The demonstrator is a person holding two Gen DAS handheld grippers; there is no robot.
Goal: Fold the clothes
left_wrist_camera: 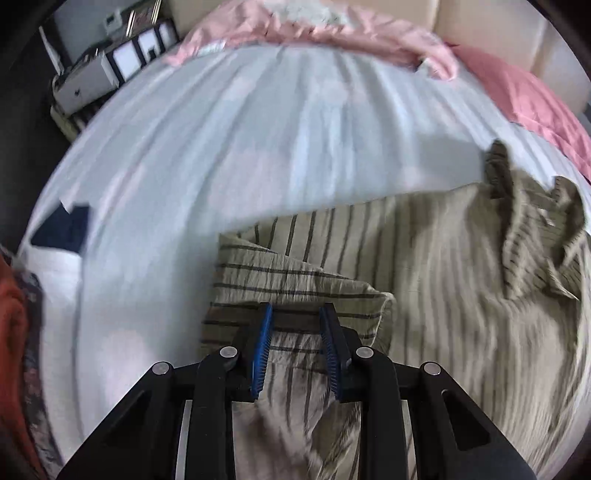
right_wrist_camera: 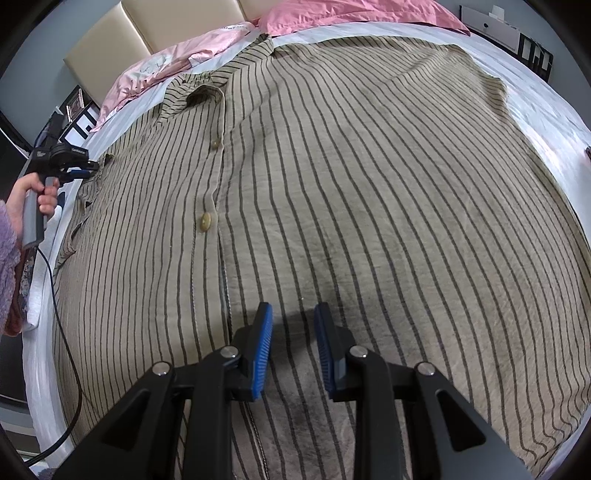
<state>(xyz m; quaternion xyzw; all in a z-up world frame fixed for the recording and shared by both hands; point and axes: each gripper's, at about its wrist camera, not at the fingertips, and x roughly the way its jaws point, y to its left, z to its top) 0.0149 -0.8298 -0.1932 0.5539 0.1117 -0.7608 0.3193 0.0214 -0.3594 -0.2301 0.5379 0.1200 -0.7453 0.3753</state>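
we see a beige striped shirt (right_wrist_camera: pixel 332 177) spread front-up across the white bed sheet (left_wrist_camera: pixel 229 140), its collar toward the pink pillows (right_wrist_camera: pixel 354 14) at the headboard. our left gripper (left_wrist_camera: pixel 295 347) has a bunched sleeve (left_wrist_camera: pixel 295 291) running between its blue pads, which look clenched on the cloth, the sleeve end folded across just ahead of the tips. our right gripper (right_wrist_camera: pixel 293 347) hovers low over the shirt's lower front beside the button placket, its jaws parted with nothing between them. a hand (right_wrist_camera: pixel 26 203) in a fuzzy lilac sleeve grips the left tool's handle at the shirt's edge.
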